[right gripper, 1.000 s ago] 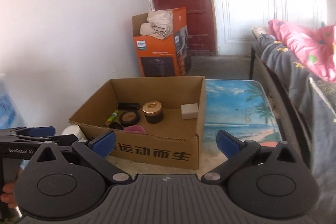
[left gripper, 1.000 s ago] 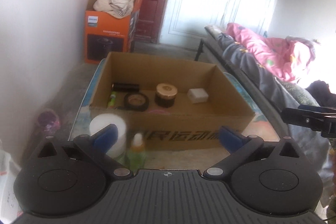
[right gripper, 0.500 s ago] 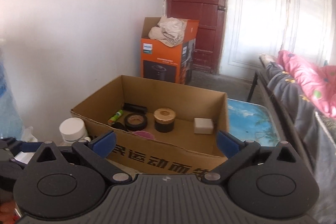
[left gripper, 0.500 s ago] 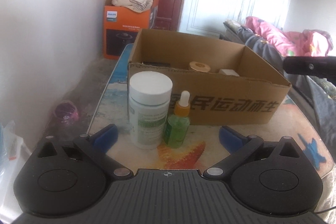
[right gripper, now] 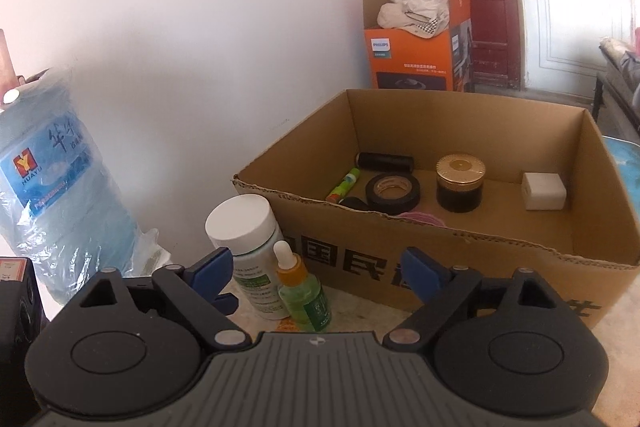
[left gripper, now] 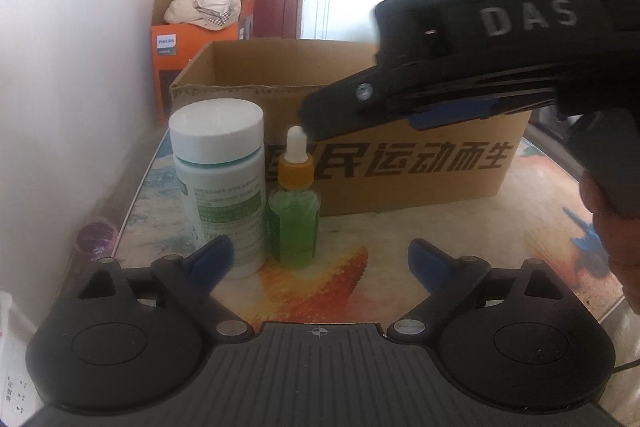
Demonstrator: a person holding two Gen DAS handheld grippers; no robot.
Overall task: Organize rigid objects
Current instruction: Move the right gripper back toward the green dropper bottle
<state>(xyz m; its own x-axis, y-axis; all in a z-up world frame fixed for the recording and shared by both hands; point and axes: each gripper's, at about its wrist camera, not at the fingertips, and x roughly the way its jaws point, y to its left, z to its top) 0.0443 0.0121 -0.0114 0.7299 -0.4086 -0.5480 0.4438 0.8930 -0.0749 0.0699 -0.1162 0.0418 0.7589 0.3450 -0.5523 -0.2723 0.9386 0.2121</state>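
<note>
A white-capped bottle (left gripper: 218, 179) and a small green dropper bottle (left gripper: 294, 215) stand upright side by side on the table, in front of the open cardboard box (left gripper: 400, 163). My left gripper (left gripper: 320, 253) sits low just before them, jaws closing; both bottles stand a little ahead of its fingertips, untouched. My right gripper (right gripper: 316, 265) hovers over the same pair, jaws closing, pads touching nothing, with the dropper bottle (right gripper: 300, 287) and the white bottle (right gripper: 244, 227) below it. In the left wrist view one of its fingers (left gripper: 400, 95) reaches in from the right, its tip beside the dropper's white top.
The box (right gripper: 500, 255) holds a black tape roll (right gripper: 393, 189), a gold-lidded jar (right gripper: 460, 183), a white block (right gripper: 544, 191), a green tube (right gripper: 343, 185) and a black cylinder (right gripper: 384, 161). A wrapped blue water jug (right gripper: 40, 179) stands left; an orange carton (right gripper: 416, 39) stands behind.
My left gripper has sunk toward the table, so the two bottles loom closer. The right gripper has swung left and down over the bottles. Both pairs of fingers have narrowed slightly.
</note>
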